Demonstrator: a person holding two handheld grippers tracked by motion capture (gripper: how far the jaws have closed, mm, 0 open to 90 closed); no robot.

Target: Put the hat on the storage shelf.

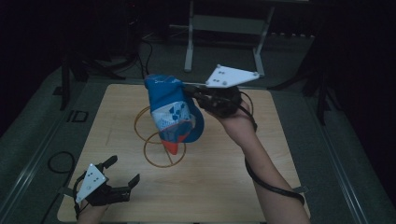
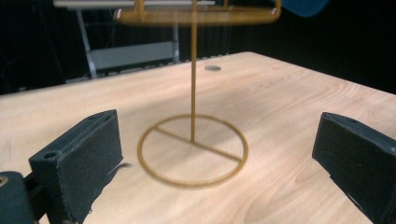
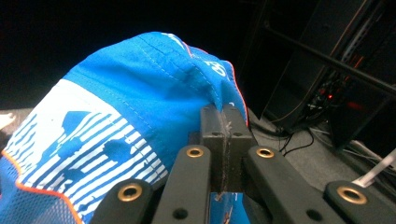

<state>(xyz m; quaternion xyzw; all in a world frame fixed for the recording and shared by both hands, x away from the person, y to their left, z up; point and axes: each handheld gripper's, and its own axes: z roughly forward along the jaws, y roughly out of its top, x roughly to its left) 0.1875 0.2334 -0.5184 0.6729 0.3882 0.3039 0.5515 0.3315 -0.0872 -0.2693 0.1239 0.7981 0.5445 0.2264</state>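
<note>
High view puts the blue cap (image 1: pixel 173 109) in the air above the middle of the tabletop (image 1: pixel 224 177), hanging from the right hand-held gripper (image 1: pixel 198 94) with its orange-edged brim pointing down toward the gold wire stand (image 1: pixel 161 140). The cap droops because it is caught at one spot only — a fold of blue fabric near the crown — so the white patterned panel and the brim sag below the grip. In the right gripper view the two black jaws are pressed flat together with that fold of the cap (image 3: pixel 140 88) nipped between them; the hold looks small but firm, and I judge it is meant for carrying rather than shaping.

The cap hangs over the stand and hides part of its upper ring, and I cannot tell whether fabric touches the wire or merely hovers in front of it. Held high like this, the cap seems either about to be lowered onto the stand's top or just lifted clear of it — the pictures do not settle which.

The left hand-held gripper (image 1: pixel 123 172) sits low at the near left corner of the tabletop, jaws wide apart and holding nothing. Its own view looks between those spread jaws at the stand's round base (image 2: pixel 192 150) and thin upright post, well apart from both — waiting, I would guess, to steady the light stand if the cap tugs at it.
</note>
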